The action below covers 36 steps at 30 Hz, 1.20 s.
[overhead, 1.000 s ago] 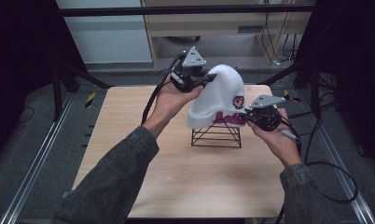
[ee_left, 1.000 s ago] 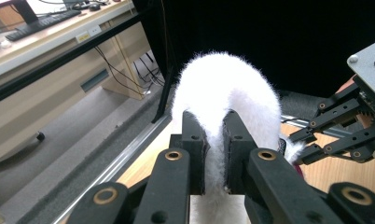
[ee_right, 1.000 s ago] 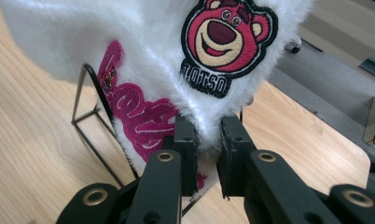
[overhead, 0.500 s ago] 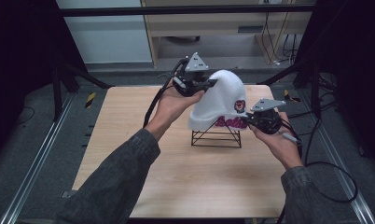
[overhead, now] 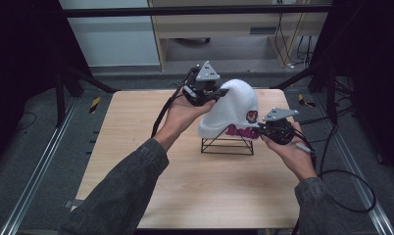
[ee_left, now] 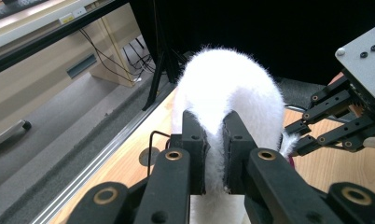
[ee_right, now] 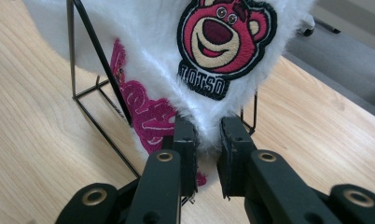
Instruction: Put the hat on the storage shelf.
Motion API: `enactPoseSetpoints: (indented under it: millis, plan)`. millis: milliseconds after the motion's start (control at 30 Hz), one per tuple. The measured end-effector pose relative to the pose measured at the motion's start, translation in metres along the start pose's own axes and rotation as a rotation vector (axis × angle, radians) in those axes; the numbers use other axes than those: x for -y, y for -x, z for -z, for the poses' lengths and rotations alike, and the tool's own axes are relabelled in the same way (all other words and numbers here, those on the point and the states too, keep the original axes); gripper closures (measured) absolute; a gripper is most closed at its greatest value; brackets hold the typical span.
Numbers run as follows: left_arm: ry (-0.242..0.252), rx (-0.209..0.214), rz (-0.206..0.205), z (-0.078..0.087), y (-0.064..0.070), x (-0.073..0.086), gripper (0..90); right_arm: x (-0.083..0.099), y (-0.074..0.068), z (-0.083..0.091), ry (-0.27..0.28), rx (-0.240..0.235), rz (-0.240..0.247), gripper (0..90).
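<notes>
A white hat of long, fluffy pile, dome-shaped, sits over a black wire stand near the far middle of a pale wood-grain table. The stand is built of thin straight rods that form an open angular frame; its lower rods rest on the tabletop.

An embroidered round patch on the hat shows a pink bear face outlined in black, with the letters "LOTSO" readable beneath it, upside down in the right gripper view. Beside it runs magenta embroidered script, partly folded and hidden by a stand rod, so its wording cannot be read with confidence.

The left gripper, black with brass-coloured pivot rings and a grey three-cornered plate on top, is clamped on a pinched ridge of the pile at the hat's upper far side; the jaws stand nearly together with fur squeezed between them. The right gripper, of the same build, is clenched on the hat's lower edge just under the patch, with a narrow gap between its jaws where the white fur passes through.
</notes>
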<state>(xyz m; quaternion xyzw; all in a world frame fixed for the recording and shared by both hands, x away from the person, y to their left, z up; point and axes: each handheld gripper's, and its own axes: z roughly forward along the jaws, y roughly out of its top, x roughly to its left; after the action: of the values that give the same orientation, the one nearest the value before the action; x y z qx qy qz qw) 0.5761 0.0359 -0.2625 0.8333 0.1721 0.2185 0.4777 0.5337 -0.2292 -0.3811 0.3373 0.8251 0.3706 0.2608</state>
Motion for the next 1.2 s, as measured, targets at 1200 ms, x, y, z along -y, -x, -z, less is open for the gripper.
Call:
enactPoseSetpoints:
  millis: [1200]
  plan:
    - [-0.035,0.043,0.016,-0.019,0.013,0.026,82.7,0.027,0.003,-0.014,-0.045,-0.026,-0.061,77.4]
